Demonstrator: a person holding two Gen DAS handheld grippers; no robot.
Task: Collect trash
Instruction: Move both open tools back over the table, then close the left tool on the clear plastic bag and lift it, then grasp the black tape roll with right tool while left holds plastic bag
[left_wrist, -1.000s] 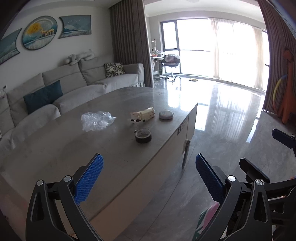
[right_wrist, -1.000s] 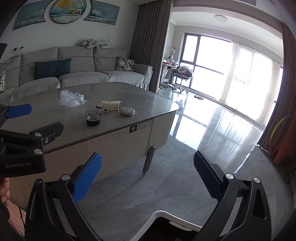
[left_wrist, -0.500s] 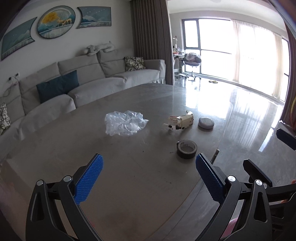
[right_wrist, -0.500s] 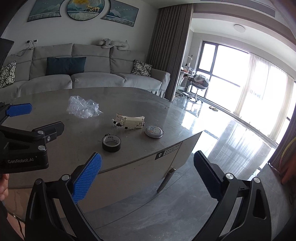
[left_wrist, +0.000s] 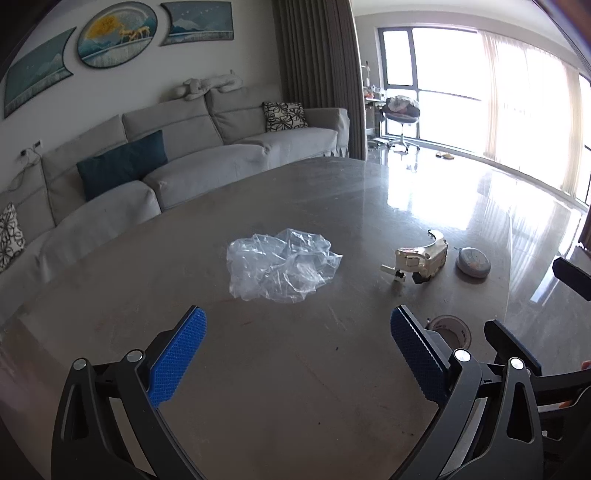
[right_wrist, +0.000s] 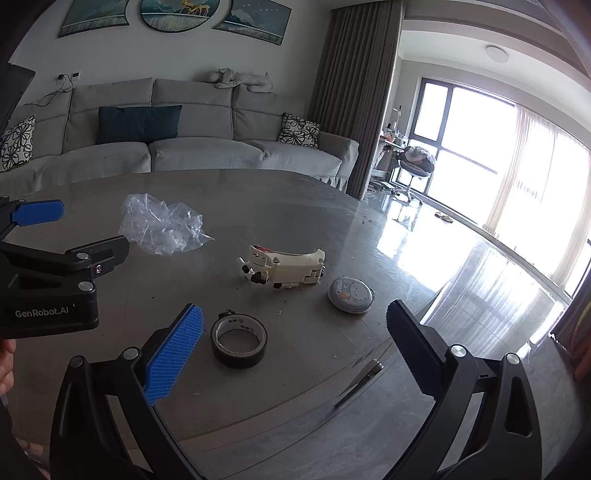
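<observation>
A crumpled clear plastic bag (left_wrist: 279, 267) lies on the grey stone table (left_wrist: 258, 369); it also shows in the right wrist view (right_wrist: 162, 225). My left gripper (left_wrist: 295, 354) is open and empty, just short of the bag. My right gripper (right_wrist: 295, 347) is open and empty above a roll of black tape (right_wrist: 239, 342). A broken cream plastic part (right_wrist: 284, 267) and a small round grey tin (right_wrist: 351, 295) lie beyond the tape. The left gripper shows at the left edge of the right wrist view (right_wrist: 55, 280).
A grey sofa (left_wrist: 166, 158) with cushions runs behind the table. The table's right edge (right_wrist: 388, 347) drops to a glossy floor (right_wrist: 480, 266). Large windows and a chair (right_wrist: 415, 166) stand at the far right.
Both grippers have moved forward and up over the table. The bag, tape and cream part are now much closer. Both grippers have stayed open.
</observation>
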